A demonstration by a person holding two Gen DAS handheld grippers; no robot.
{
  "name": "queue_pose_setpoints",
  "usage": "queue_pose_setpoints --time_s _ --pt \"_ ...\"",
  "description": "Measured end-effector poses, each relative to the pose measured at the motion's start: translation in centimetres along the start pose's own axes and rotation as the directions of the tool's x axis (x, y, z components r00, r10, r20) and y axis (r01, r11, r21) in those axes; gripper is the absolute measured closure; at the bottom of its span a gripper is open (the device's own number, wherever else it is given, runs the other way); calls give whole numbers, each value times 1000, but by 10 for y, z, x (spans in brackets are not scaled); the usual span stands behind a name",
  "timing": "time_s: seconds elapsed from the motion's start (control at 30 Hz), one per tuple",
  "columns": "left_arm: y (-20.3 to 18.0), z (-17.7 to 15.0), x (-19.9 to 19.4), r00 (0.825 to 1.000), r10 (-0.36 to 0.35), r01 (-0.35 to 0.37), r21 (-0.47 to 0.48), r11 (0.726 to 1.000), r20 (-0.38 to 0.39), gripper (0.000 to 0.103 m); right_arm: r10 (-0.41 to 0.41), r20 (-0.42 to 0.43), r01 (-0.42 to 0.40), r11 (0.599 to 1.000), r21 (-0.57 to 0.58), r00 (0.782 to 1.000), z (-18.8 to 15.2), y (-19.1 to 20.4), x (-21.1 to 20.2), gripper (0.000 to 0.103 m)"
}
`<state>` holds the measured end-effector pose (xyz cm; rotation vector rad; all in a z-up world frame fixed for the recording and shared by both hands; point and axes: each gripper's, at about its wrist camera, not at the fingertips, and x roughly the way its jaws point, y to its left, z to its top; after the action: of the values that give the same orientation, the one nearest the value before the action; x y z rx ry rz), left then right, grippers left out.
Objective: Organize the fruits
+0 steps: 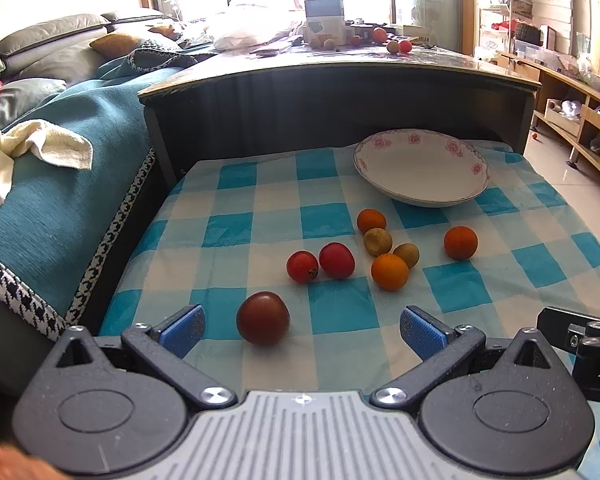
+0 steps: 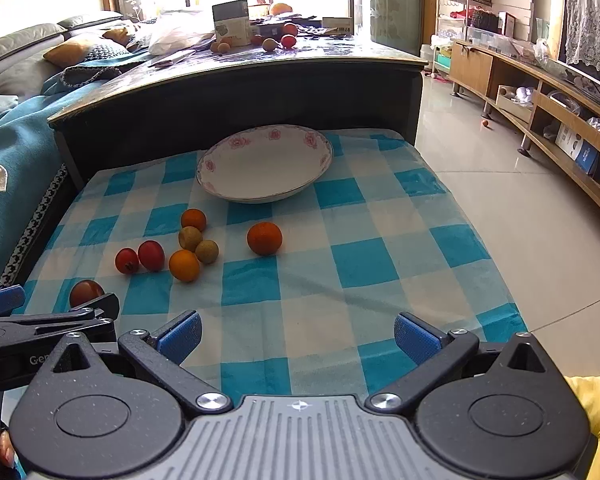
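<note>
Several small fruits lie loose on a blue checked cloth [image 1: 332, 312]. A dark red tomato [image 1: 263, 318] sits just ahead of my open left gripper [image 1: 302, 330], between its fingers' line but untouched. Beyond it lie two red fruits [image 1: 320, 264], three oranges [image 1: 389, 271] and two brownish fruits [image 1: 378, 241]. A white floral bowl [image 1: 422, 170] stands empty at the far right. My right gripper [image 2: 298, 338] is open over bare cloth, with the lone orange [image 2: 264, 238] ahead and the bowl [image 2: 265, 164] farther back.
A dark wooden table [image 1: 340, 92] rises just behind the cloth, with boxes and more fruit on top. A teal-covered sofa [image 1: 60, 208] runs along the left. Tiled floor [image 2: 520, 220] and a low wooden cabinet [image 2: 540, 100] lie to the right.
</note>
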<state>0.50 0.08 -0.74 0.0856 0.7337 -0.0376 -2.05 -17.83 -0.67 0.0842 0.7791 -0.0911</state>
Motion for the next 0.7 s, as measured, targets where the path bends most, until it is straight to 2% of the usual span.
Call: queue_pose_setpoints --time_s 0.7 --pt "-1 0 2 1000 -1 1 1 1000 -6 0 2 -34 -2 1000 -2 999 2 2 5 6"
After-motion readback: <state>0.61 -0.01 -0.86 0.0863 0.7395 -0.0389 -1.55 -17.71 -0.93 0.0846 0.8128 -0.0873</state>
